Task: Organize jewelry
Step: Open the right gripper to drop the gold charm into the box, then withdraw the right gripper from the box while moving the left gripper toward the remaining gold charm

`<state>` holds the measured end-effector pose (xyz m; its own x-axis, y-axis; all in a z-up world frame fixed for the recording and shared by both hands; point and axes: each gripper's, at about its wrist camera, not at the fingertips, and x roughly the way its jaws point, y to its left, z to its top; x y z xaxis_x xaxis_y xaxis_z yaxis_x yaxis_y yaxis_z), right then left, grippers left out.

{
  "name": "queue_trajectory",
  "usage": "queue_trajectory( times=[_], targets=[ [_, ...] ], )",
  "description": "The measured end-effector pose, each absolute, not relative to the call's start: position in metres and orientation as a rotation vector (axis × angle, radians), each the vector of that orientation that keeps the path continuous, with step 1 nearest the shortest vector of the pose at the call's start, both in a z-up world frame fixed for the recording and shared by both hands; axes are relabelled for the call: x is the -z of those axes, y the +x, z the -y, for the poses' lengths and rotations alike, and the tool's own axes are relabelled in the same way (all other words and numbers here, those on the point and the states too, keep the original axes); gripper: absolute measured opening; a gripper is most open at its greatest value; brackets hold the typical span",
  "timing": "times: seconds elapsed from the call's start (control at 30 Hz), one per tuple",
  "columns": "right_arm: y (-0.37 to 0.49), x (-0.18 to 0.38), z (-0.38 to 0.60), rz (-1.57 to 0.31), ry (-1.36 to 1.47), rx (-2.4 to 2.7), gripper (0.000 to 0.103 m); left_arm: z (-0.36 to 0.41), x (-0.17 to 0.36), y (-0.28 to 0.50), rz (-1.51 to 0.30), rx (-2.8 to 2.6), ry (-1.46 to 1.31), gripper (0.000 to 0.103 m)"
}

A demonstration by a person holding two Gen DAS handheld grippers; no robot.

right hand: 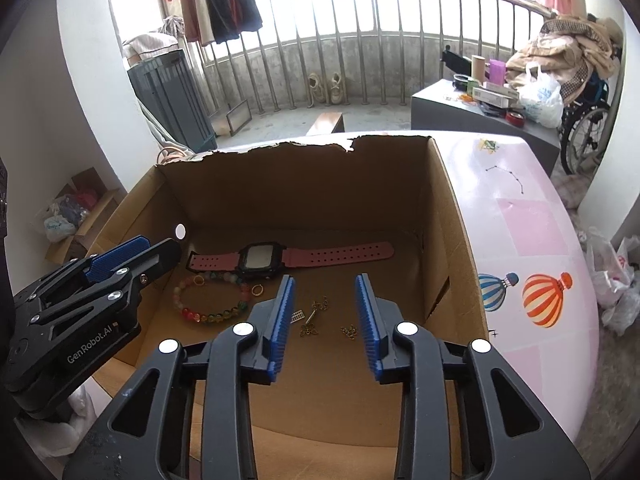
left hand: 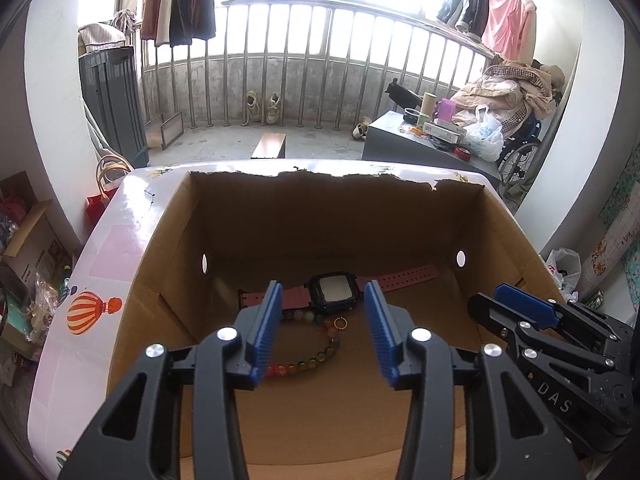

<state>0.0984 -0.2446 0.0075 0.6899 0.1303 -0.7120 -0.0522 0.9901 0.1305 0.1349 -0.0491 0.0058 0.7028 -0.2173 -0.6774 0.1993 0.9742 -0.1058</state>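
Observation:
An open cardboard box (left hand: 280,224) (right hand: 444,216) holds the jewelry. A black digital watch with a pink strap (left hand: 334,290) (right hand: 260,259) lies at its far side. A coloured bead bracelet (left hand: 316,356) (right hand: 208,314) lies in front of it, with small gold rings (left hand: 341,323) (right hand: 257,290) beside it. A thin gold chain (right hand: 314,314) and a small gold piece (right hand: 349,332) lie on the box floor between my right gripper's fingers. My left gripper (left hand: 322,336) is open and empty above the bracelet. My right gripper (right hand: 325,322) is open and empty above the chain.
The box stands on a white and pink table (right hand: 528,216) with hot-air balloon prints (left hand: 86,312). Beyond are a balcony railing (left hand: 320,60), a grey cabinet (left hand: 112,100), a cluttered side table (right hand: 480,108) and a wheelchair (right hand: 584,128). Bags lie on the floor at both sides.

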Motion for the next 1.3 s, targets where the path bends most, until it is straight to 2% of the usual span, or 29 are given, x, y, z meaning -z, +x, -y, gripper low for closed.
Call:
queue_trajectory(
  times=[0.2,0.4,0.47,0.77,0.9,1.1,1.3],
  targets=[
    [0.091,-0.014,0.245,-0.770,0.099,-0.082,0.050,0.047,-0.012,0.130,-0.734,0.224,-0.012,0.064],
    [0.075,-0.030,0.254,-0.716,0.128,-0.065,0.056,0.043,-0.023,0.121,-0.711,0.226,-0.010,0.070],
    [0.065,-0.039,0.256,-0.689,0.132,-0.058,0.063,0.043,-0.028,0.115,-0.697,0.228,-0.001,0.072],
    [0.017,-0.075,0.273,-0.603,0.128,-0.013,0.081,0.036,-0.059,0.074,-0.634,0.270,0.034,0.082],
    [0.000,-0.080,0.278,-0.613,0.113,-0.025,0.085,0.029,-0.074,0.058,-0.621,0.256,0.030,0.085],
    [-0.021,-0.077,0.283,-0.625,0.117,-0.011,0.088,0.015,-0.093,0.034,-0.571,0.181,0.032,0.097],
    [-0.039,-0.063,0.281,-0.651,0.103,0.007,0.092,0.005,-0.089,0.015,-0.595,0.157,0.051,0.097]
  ],
)
